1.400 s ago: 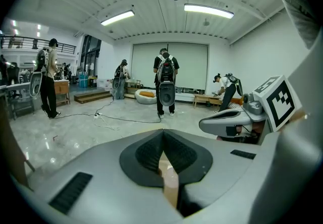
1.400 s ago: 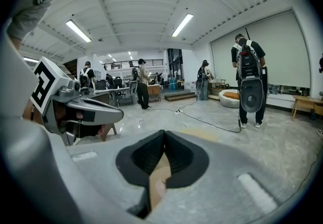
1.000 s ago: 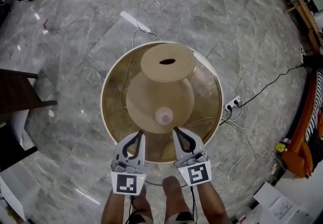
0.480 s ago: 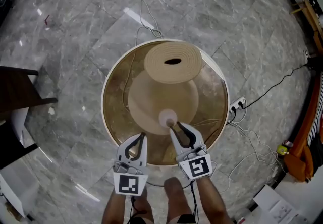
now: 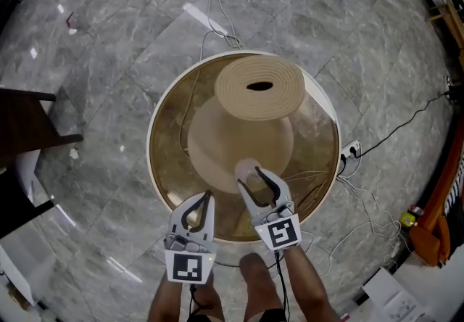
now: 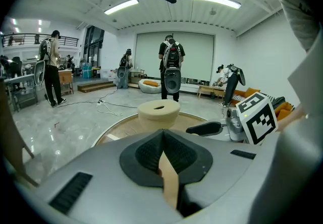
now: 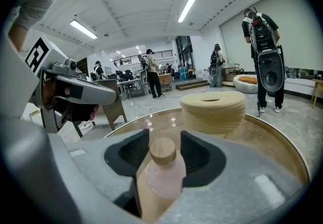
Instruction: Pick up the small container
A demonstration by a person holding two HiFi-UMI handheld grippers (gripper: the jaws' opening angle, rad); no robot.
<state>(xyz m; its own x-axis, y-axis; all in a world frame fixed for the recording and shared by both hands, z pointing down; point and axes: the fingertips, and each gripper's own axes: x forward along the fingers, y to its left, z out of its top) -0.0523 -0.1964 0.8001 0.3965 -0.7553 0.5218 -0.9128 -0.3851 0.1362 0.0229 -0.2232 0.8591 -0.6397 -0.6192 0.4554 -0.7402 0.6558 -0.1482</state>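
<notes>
The small container is a pale pink bottle (image 5: 247, 170) with a wooden cap, standing upright on the beige dome at the near side of the round table (image 5: 155, 125). My right gripper (image 5: 254, 178) reaches over the table's near edge. Its jaws are opening, with the bottle (image 7: 162, 167) between them and a gap on each side. My left gripper (image 5: 208, 198) hangs shut and empty just left of it, over the table's near rim. In the left gripper view the left gripper (image 6: 162, 134) has its jaws meeting and the right gripper's marker cube (image 6: 257, 117) is at the right.
A beige ribbed disc with a slot (image 5: 259, 87) tops the dome at the table's far side. Cables and a power strip (image 5: 350, 148) lie on the grey marble floor. Dark furniture (image 5: 29, 132) stands at the left. Several people (image 6: 171, 69) stand far off.
My right gripper has moved forward to the pink bottle and its jaws have spread around it. The left gripper has stayed shut near the table's rim.
</notes>
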